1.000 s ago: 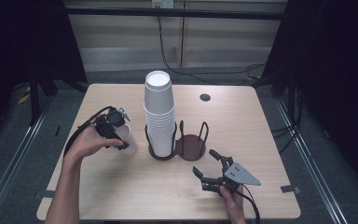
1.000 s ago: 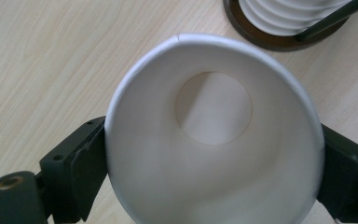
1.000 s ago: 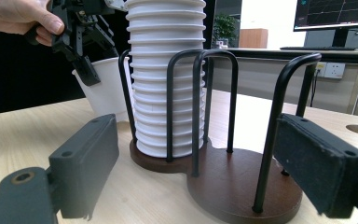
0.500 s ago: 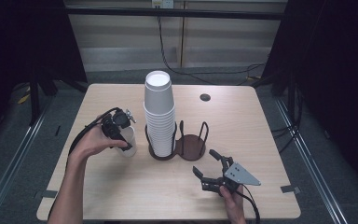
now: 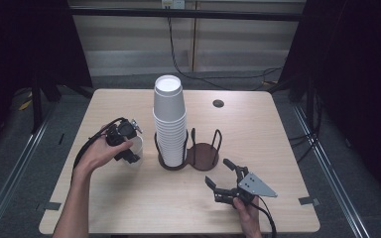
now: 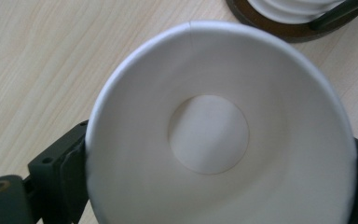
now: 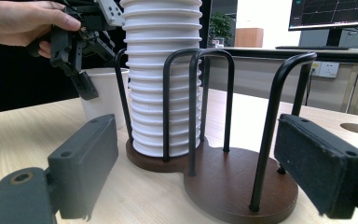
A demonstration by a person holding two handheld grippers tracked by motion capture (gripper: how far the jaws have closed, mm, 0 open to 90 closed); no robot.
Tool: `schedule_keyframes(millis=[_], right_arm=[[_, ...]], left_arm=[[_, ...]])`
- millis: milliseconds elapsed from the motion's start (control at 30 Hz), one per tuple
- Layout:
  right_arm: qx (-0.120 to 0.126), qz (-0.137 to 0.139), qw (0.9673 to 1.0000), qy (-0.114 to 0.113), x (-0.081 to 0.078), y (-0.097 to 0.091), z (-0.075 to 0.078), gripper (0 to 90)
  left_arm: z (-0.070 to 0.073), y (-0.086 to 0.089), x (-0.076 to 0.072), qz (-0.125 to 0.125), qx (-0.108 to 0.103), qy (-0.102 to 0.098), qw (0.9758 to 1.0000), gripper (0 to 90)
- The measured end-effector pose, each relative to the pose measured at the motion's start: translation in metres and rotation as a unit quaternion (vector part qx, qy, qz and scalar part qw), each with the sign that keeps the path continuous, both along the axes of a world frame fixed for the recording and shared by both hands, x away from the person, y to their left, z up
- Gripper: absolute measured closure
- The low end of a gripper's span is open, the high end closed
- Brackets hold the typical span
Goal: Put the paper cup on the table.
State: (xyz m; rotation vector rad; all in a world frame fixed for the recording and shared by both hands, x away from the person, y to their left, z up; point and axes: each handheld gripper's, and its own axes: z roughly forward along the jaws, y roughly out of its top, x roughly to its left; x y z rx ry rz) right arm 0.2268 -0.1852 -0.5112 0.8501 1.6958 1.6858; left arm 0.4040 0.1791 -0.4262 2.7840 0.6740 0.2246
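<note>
Bare tabletop [image 5: 129, 198] lies open at six o'clock of the cup holder [image 5: 191, 157], whose tall cup stack [image 5: 169, 119] and wire posts block passage between the grippers; twelve o'clock is open too.

my jaws: spread wide, nothing between | ahead: cup holder [image 7: 242, 186] on table [image 7: 18, 126], stack of white cups [image 7: 161, 74] in its left ring, right ring bare | far left: my left gripper [image 7: 81, 70] gripping single cup [image 7: 103, 95], upright beside the stack
</note>
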Motion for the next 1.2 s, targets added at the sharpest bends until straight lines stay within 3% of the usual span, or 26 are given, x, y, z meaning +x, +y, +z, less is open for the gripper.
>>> schedule_keyframes(millis=[100, 200, 267, 633, 800, 867, 1000, 1033, 1133, 1200], right_arm=[[0.001, 0.000, 1.0000, 0.002, 0.000, 0.000, 0.000, 13.1], [0.001, 0.001, 1.0000, 0.002, 0.000, 0.000, 0.000, 13.1], [0.001, 0.000, 1.0000, 0.002, 0.000, 0.000, 0.000, 13.0], [0.001, 0.000, 1.0000, 0.001, 0.000, 0.000, 0.000, 13.0], [0.001, 0.000, 1.0000, 0.001, 0.000, 0.000, 0.000, 13.0], [0.001, 0.000, 1.0000, 0.001, 0.000, 0.000, 0.000, 13.0], [0.001, 0.000, 1.0000, 0.001, 0.000, 0.000, 0.000, 13.0], [0.001, 0.000, 1.0000, 0.001, 0.000, 0.000, 0.000, 13.1], [0.001, 0.000, 1.0000, 0.001, 0.000, 0.000, 0.000, 13.0], [0.001, 0.001, 1.0000, 0.001, 0.000, 0.000, 0.000, 13.1]], left_arm=[[-0.007, 0.004, -0.003, 0.001, -0.002, 0.004, 1.0000, 7.8], [-0.012, 0.011, -0.003, 0.004, -0.023, 0.017, 0.9996, 9.2], [-0.013, 0.013, -0.006, 0.002, -0.018, 0.010, 0.9998, 11.5], [-0.017, 0.032, -0.019, 0.022, -0.068, -0.009, 0.9974, 13.6], [-0.024, 0.037, -0.023, 0.022, -0.061, -0.005, 0.9979, 16.4], [-0.026, 0.039, -0.024, 0.026, -0.070, -0.002, 0.9972, 16.4], [-0.030, 0.046, -0.028, 0.035, -0.104, 0.000, 0.9940, 16.4], [-0.030, 0.049, -0.028, 0.027, -0.107, -0.002, 0.9939, 16.4], [-0.028, 0.058, -0.035, 0.038, -0.136, -0.008, 0.9899, 16.4], [-0.026, 0.063, -0.042, 0.050, -0.166, -0.025, 0.9845, 15.6]])
